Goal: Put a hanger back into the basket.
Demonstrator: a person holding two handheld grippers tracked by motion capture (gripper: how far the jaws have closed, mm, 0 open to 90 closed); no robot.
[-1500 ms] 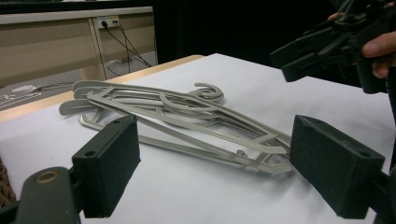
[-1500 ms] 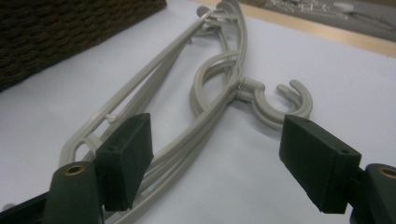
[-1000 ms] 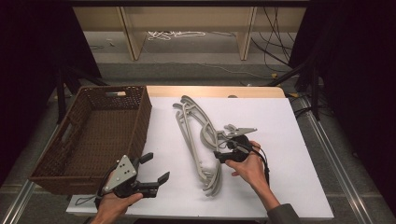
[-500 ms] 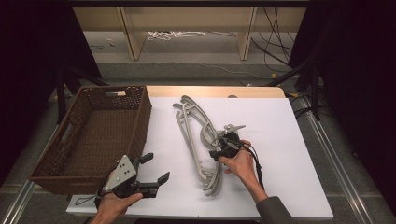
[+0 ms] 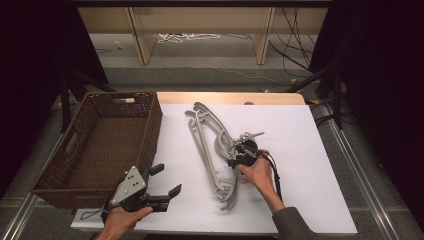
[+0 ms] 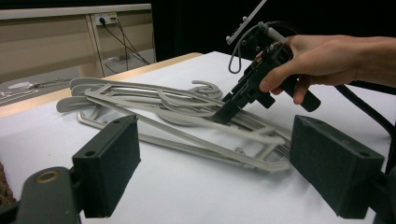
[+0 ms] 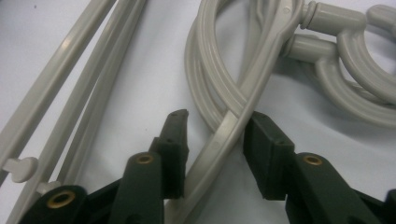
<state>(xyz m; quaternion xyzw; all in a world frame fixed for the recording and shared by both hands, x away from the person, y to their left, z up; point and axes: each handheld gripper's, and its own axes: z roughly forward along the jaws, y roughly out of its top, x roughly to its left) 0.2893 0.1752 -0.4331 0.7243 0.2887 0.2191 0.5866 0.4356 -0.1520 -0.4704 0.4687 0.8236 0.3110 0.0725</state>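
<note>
Several grey plastic hangers (image 5: 204, 145) lie stacked in the middle of the white table (image 5: 300, 150). My right gripper (image 5: 233, 161) points down into the stack near the hooks. Its jaws have just been closing, with one hanger's curved arm (image 7: 224, 130) between them. In the right gripper view the right pad (image 7: 264, 154) touches that arm, while a thin gap remains at the left pad (image 7: 175, 154). My left gripper (image 5: 167, 179) hovers open and empty near the table's front left edge. The left gripper view looks past its jaws at the hangers (image 6: 154, 102) and the right gripper (image 6: 225, 111).
A brown wicker basket (image 5: 150, 125) stands at the table's left side, beside my left hand, with nothing visible inside. Wooden shelving and loose cables lie on the floor beyond the far edge. The right part of the table is bare white.
My right hand has shifted left and down into the hanger stack, so its jaws now straddle a hanger arm. The left gripper has stayed where it was.
</note>
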